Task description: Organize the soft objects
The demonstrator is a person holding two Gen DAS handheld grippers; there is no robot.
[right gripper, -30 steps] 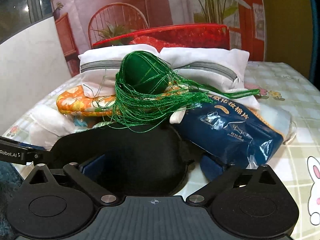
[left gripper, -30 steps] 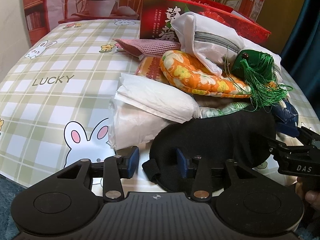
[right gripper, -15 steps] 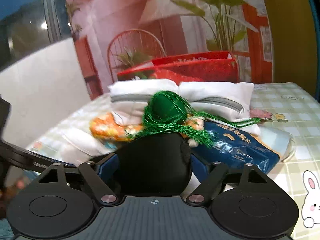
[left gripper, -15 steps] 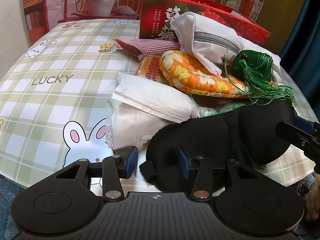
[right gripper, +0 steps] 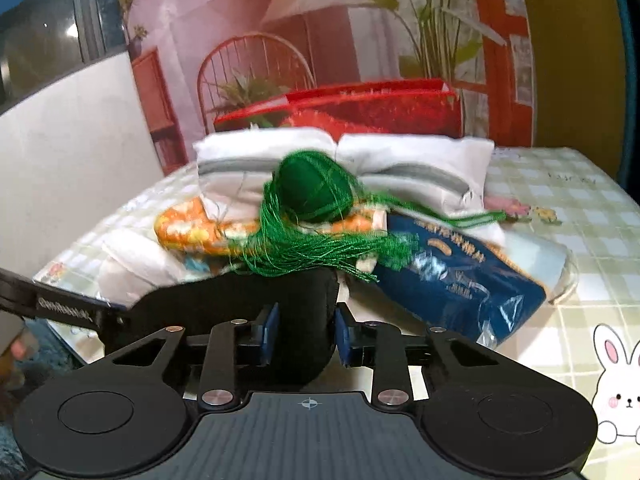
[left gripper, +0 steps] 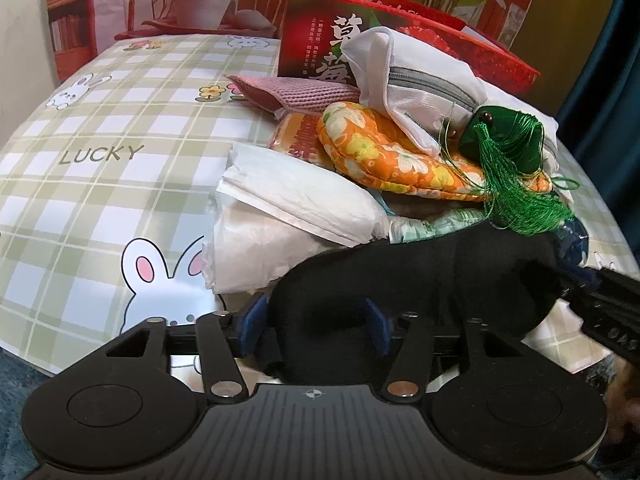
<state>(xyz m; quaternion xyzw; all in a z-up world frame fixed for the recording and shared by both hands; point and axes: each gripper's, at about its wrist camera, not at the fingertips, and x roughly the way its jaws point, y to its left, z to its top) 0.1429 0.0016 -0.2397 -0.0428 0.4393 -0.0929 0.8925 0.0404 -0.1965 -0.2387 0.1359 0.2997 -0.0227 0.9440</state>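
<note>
The black eye mask (left gripper: 420, 280) lies at the near edge of the counter (left gripper: 100, 152), at the foot of a heap of soft things, and both grippers are on it. The right gripper (right gripper: 306, 330) has just been closing and now has its pads pinched on one end of the mask; the left gripper (left gripper: 314, 322) has just been opening, its jaws apart with the other end between them and, as far as the dark cloth lets me judge, no longer squeezed. The chief risk sits on top: the green tassel ball (right gripper: 312, 192) trails its threads over the mask's upper edge, so pulling the mask away could drag the ball off, or snag threads in the right gripper's jaws. The orange floral pouch (left gripper: 384, 160) and white zip bag (left gripper: 416, 84) lean over that same spot — a quick tug may slump the heap toward the counter's edge. With only one end held, the limp mask will hang and swing, and its strap may catch on the left gripper's open fingers. The blue packet (right gripper: 460, 284) beside it looks slippery and could slide too.
</note>
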